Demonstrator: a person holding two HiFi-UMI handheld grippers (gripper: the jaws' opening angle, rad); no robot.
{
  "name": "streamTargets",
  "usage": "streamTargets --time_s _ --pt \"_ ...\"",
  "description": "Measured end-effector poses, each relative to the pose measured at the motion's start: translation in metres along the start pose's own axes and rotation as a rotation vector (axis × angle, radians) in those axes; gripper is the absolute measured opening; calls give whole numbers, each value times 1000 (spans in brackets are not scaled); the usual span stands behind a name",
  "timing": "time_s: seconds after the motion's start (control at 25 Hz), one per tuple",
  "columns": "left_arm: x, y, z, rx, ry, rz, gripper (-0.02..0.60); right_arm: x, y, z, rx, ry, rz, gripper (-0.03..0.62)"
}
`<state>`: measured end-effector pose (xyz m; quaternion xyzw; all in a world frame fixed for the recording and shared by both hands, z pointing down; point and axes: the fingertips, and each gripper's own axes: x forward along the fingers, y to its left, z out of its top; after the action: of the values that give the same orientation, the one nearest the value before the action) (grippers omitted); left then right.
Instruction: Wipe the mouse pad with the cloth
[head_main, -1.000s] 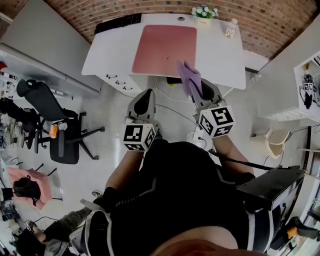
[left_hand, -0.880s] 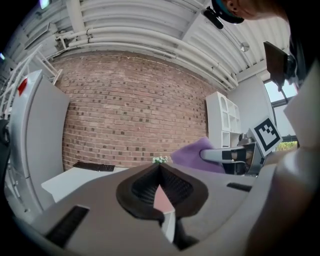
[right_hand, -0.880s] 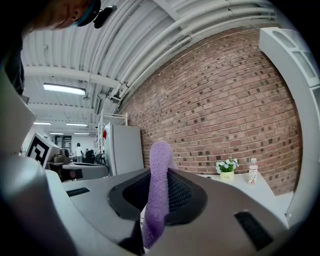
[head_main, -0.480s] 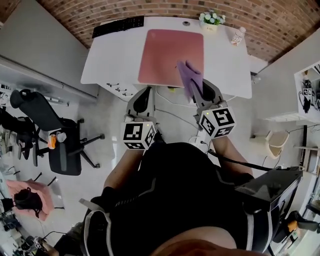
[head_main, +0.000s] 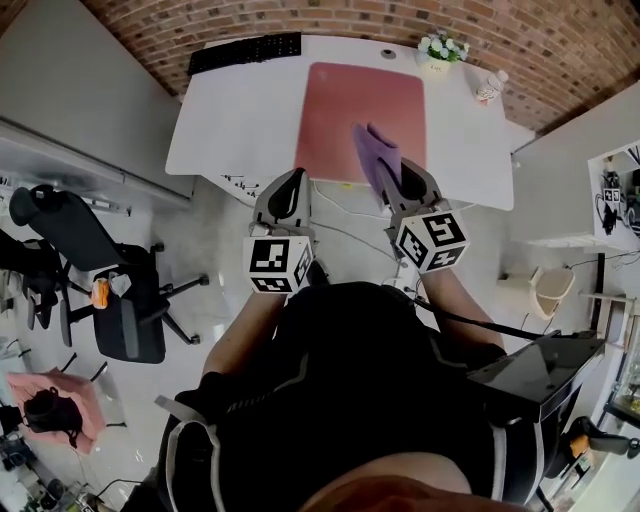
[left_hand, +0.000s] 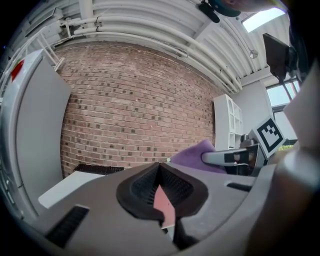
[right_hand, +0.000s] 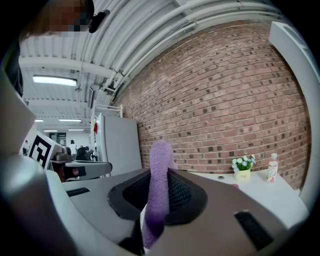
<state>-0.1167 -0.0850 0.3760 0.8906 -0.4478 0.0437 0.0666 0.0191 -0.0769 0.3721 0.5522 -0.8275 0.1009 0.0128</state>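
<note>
A pink mouse pad lies on the white desk ahead of me. My right gripper is shut on a purple cloth, which sticks up from its jaws over the pad's near right edge. The cloth fills the gap between the right jaws, and the cloth also shows at the right of the left gripper view. My left gripper hangs short of the desk's front edge, shut with nothing in it; a sliver of pink pad shows past its jaws.
A black keyboard lies at the desk's back left. A small flower pot and a bottle stand at the back right. Office chairs stand on the floor to the left, and a white bin to the right.
The desk has drawn nearer and shifted right in the head view. Both grippers have moved forward, and the cloth now hangs over the pad's near edge.
</note>
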Motion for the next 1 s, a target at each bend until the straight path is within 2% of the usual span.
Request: streamTargets --time_s 0.28,0.44,0.6,0.92,1.0 --pt "1 45 -11 13 13 -3 3 64 20 -22 23 68 24 60" --pt "1 72 -17 7 14 56 3 101 27 -47 36 121 61 58" --pt "9 88 -28 -22 34 84 3 134 23 -73 11 174 84 59" --pt "25 127 -52 -47 107 212 3 194 38 -122 86 281 199 59" --pt "30 132 -57 -49 118 229 3 208 46 -134 63 308 239 58"
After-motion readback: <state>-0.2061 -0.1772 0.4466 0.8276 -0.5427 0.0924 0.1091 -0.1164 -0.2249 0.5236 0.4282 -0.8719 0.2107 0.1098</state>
